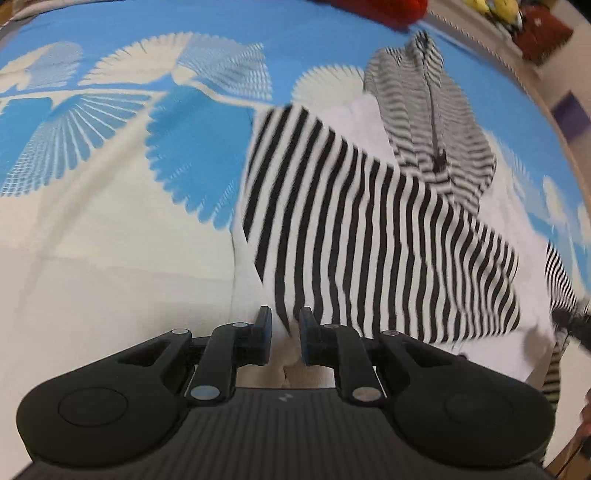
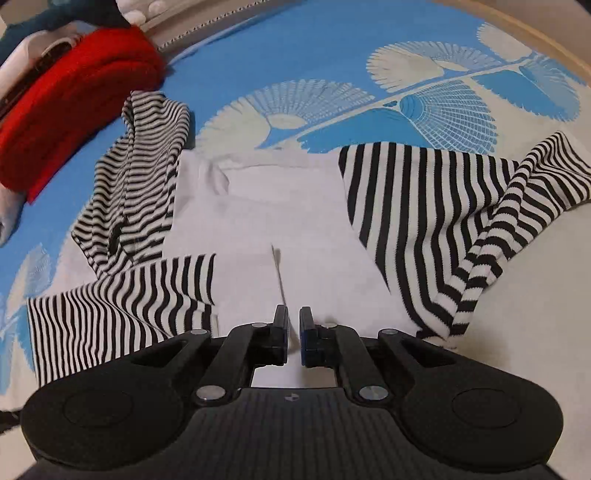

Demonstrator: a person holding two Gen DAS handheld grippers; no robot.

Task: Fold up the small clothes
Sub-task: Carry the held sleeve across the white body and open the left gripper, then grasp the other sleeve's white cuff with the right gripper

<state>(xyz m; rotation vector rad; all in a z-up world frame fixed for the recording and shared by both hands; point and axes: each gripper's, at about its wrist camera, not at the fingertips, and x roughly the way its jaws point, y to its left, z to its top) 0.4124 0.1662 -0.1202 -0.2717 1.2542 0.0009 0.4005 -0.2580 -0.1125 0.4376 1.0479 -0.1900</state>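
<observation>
A small white top (image 2: 277,206) with black-and-white striped sleeves and a finer-striped hood (image 2: 140,177) lies on the bed. My right gripper (image 2: 293,328) hovers over the near edge of the white body. Its jaws stand almost together, pinching a raised crease of the white cloth. One wide-striped sleeve (image 2: 424,206) spreads to the right and the other sleeve (image 2: 122,306) lies at lower left. In the left wrist view, a striped sleeve (image 1: 369,229) stretches taut across the white body (image 1: 509,206) down into my left gripper (image 1: 285,332), which is shut on its end. The hood (image 1: 424,110) lies beyond.
The bedspread (image 2: 332,55) is blue and cream with a fan-leaf print. A red cushion-like bundle (image 2: 74,92) sits at the bed's far left corner, close to the hood. Yellow soft items (image 1: 495,7) and a dark red object lie past the bed's edge.
</observation>
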